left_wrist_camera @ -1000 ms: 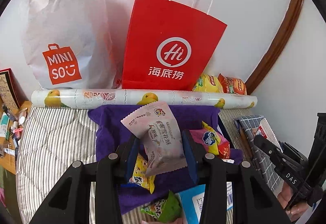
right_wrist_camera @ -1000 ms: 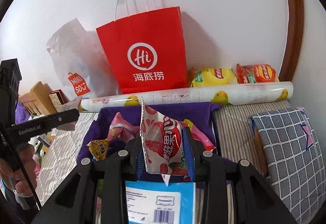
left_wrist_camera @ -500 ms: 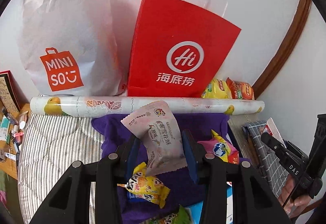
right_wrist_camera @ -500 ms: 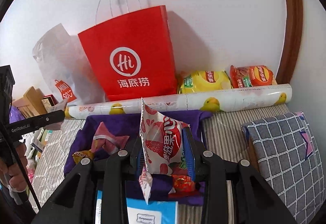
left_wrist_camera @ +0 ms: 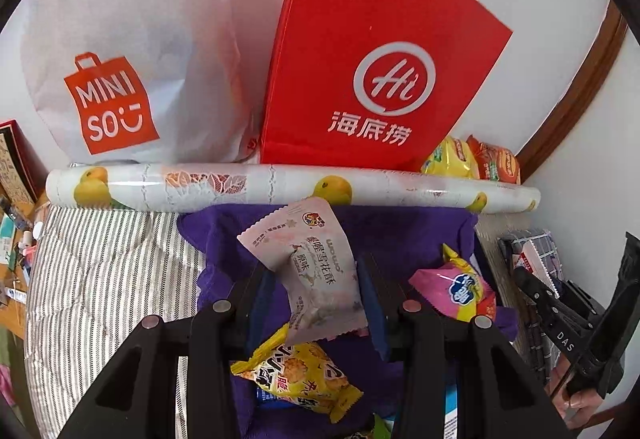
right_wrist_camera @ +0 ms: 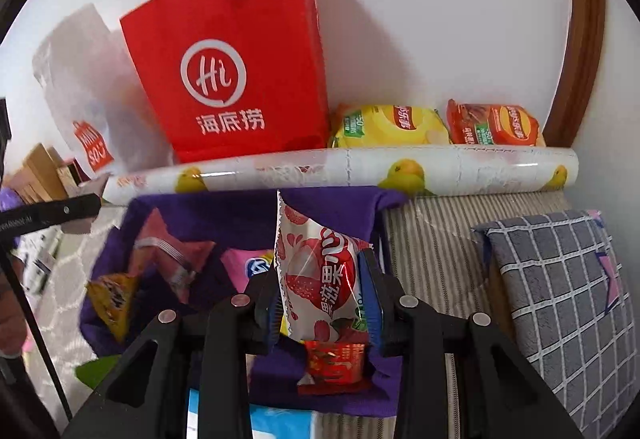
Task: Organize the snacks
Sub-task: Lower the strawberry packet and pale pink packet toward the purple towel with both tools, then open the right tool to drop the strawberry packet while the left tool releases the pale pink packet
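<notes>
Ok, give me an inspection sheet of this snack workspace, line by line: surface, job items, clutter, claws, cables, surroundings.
Surface: striped bedding with a purple cloth spread on it.
Job's things: pale pink snack packet in the left claw; red-and-white strawberry packet in the right claw; yellow packet, pink packet and red packet lying on the cloth.
Clutter: printed roll, red paper bag, white Miniso bag, two chip bags behind the roll.
Claws: both closed on their packets.
Cables: nothing seen.
Surroundings: white wall, wooden trim, checked cushion.
</notes>
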A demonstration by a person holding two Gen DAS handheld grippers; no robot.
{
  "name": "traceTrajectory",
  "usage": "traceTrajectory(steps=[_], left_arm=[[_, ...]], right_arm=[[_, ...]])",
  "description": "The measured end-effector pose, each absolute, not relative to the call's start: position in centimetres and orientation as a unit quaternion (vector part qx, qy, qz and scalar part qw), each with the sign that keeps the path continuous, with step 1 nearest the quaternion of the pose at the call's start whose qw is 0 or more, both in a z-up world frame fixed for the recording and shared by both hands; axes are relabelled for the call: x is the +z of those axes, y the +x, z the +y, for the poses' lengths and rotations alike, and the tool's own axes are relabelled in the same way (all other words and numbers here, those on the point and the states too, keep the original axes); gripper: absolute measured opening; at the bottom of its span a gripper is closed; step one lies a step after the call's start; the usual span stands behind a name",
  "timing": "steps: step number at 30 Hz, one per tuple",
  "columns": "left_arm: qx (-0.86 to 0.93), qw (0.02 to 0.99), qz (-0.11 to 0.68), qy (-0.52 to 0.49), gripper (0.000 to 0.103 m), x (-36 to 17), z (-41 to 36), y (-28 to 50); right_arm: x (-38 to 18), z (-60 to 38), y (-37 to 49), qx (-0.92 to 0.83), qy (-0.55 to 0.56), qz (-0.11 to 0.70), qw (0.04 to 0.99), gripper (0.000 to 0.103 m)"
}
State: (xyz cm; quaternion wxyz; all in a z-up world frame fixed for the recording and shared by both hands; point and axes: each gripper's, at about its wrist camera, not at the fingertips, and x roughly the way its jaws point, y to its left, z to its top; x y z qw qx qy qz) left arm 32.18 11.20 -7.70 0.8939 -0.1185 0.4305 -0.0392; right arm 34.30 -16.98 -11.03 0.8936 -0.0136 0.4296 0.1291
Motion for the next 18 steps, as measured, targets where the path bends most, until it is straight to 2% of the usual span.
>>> traceTrajectory(steps=[18], left_arm=[[-0.04,0.878,0.457,-0.134,0.04,-10.5,11.9,33.3]], right_arm=[[-13.7,-16.2,34.8,0.141,-0.029,0.465,0.874,0.035]])
